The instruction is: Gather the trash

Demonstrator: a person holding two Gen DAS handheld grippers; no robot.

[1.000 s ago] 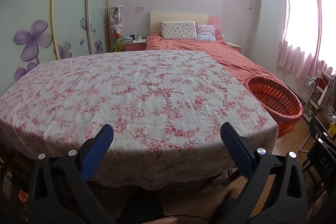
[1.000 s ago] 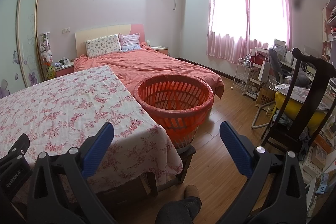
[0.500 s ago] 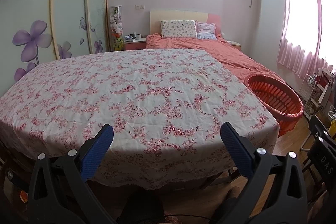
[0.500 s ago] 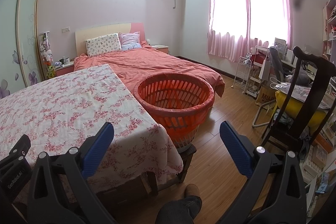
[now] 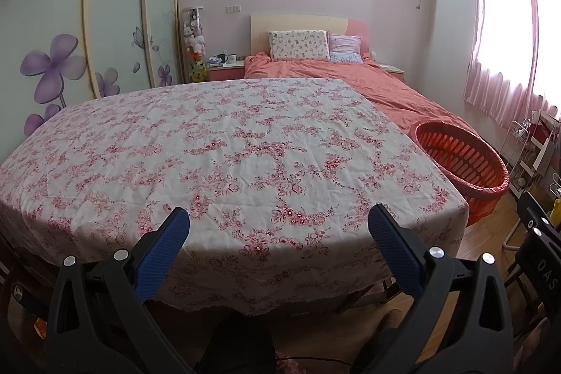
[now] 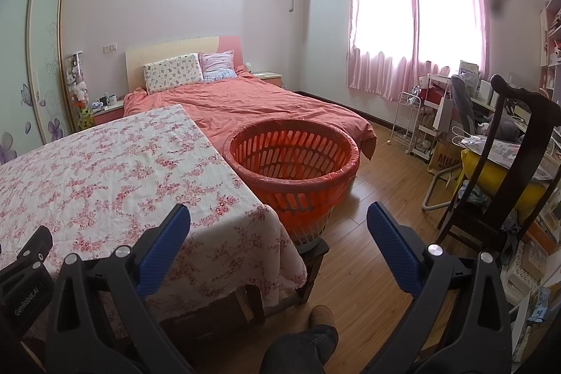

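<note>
A round red slatted basket (image 6: pixel 292 160) lined with a red bag stands on a low stool beside the right edge of the table; it also shows in the left wrist view (image 5: pixel 463 160). My left gripper (image 5: pixel 278 223) is open and empty, held in front of the near edge of the floral tablecloth (image 5: pixel 224 156). My right gripper (image 6: pixel 278 223) is open and empty, held near the table's right front corner (image 6: pixel 266 216), short of the basket. I see no trash on the cloth in either view.
A bed with an orange cover (image 6: pixel 245 104) lies behind the table. A dark wooden chair (image 6: pixel 505 170) and cluttered shelves (image 6: pixel 438 114) stand at the right. Wardrobe doors (image 5: pixel 87 23) line the left wall. My shoe (image 6: pixel 320 316) rests on the wooden floor.
Both views have drifted slightly; the left view has risen a little over the table. Both grippers stay open and empty.
</note>
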